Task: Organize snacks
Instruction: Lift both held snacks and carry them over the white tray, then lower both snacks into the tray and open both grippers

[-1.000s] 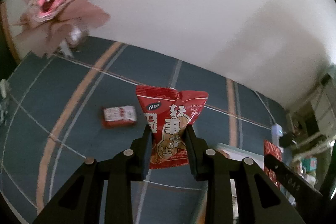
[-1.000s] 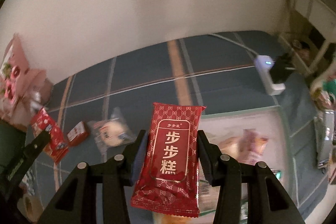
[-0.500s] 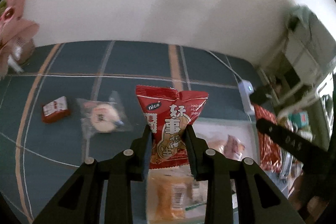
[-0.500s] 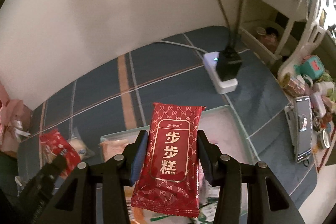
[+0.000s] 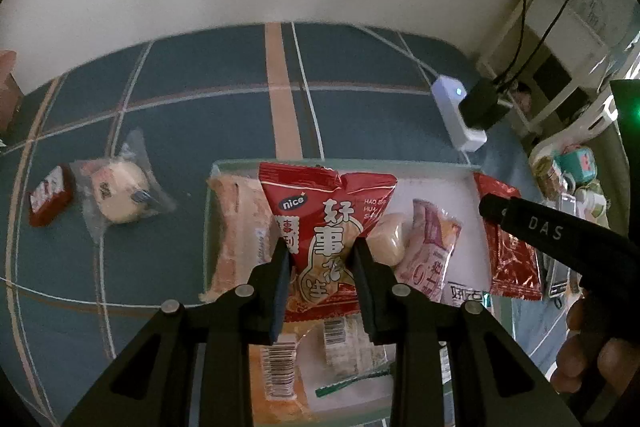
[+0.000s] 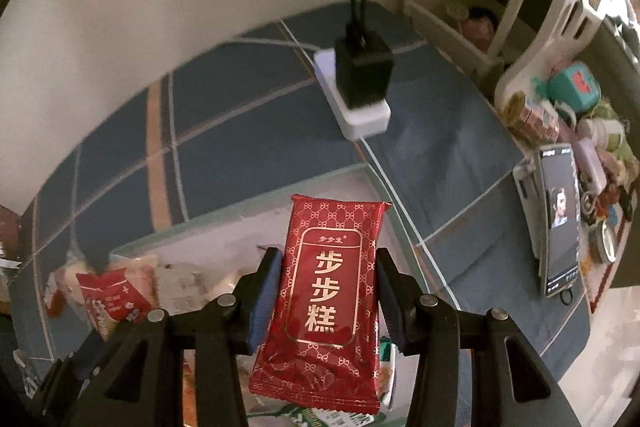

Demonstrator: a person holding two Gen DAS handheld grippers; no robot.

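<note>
On the bench (image 5: 168, 95), well left of the tray (image 5: 206, 227), lie a small red box (image 5: 50, 201) and a clear-wrapped bun (image 5: 120, 199), untouched; the left gripper (image 5: 320, 267) is clamped on a red peanut packet (image 5: 326, 231), held upright, long axis along the fingers, directly above the tray's left half; the right gripper (image 6: 326, 291) is clamped on a dark red cake bar (image 6: 326, 295), likewise upright, over the tray's right end (image 6: 360, 173); judging by this, both packets need only go straight down, neither hand nearer than the other.
</note>
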